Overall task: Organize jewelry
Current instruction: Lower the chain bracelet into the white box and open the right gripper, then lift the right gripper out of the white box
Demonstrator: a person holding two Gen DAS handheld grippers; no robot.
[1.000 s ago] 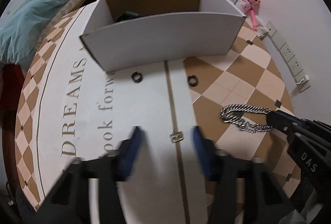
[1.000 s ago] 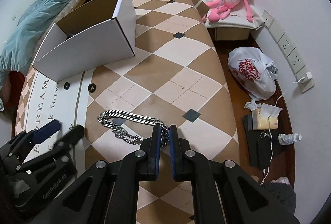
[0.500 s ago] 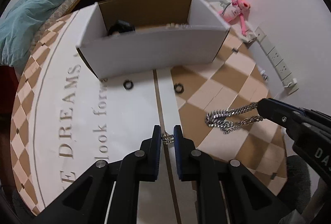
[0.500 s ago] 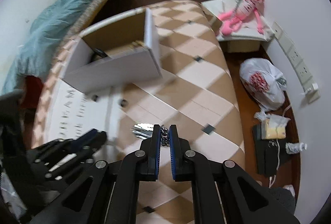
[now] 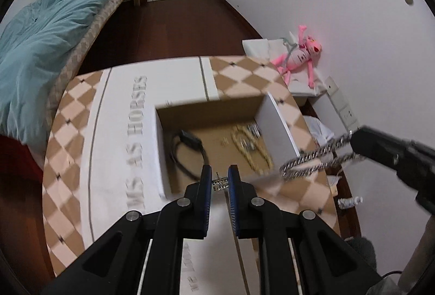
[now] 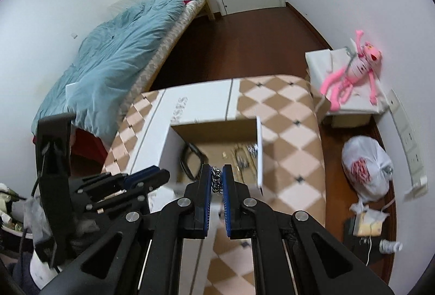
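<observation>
My left gripper (image 5: 219,183) is shut on a small sparkly ring (image 5: 220,184) and holds it in the air over the near wall of the open white cardboard box (image 5: 274,119). My right gripper (image 6: 216,180) is shut on a heavy silver chain (image 6: 216,178); in the left wrist view the chain (image 5: 312,159) hangs from it over the box's right side. Inside the box lie a black band (image 5: 187,150) and gold chains (image 5: 250,148). The box (image 6: 259,148) also shows below the right gripper.
The box stands on a table with a brown and cream diamond cloth (image 5: 239,77). A bed with a teal duvet (image 5: 40,44) is at the left. A pink plush toy (image 6: 353,71), a white plastic bag (image 6: 367,169) and wall sockets are at the right.
Both grippers have risen from the table and moved forward over the box, each carrying its piece. The left gripper shut on the ring; the chain left the cloth.
</observation>
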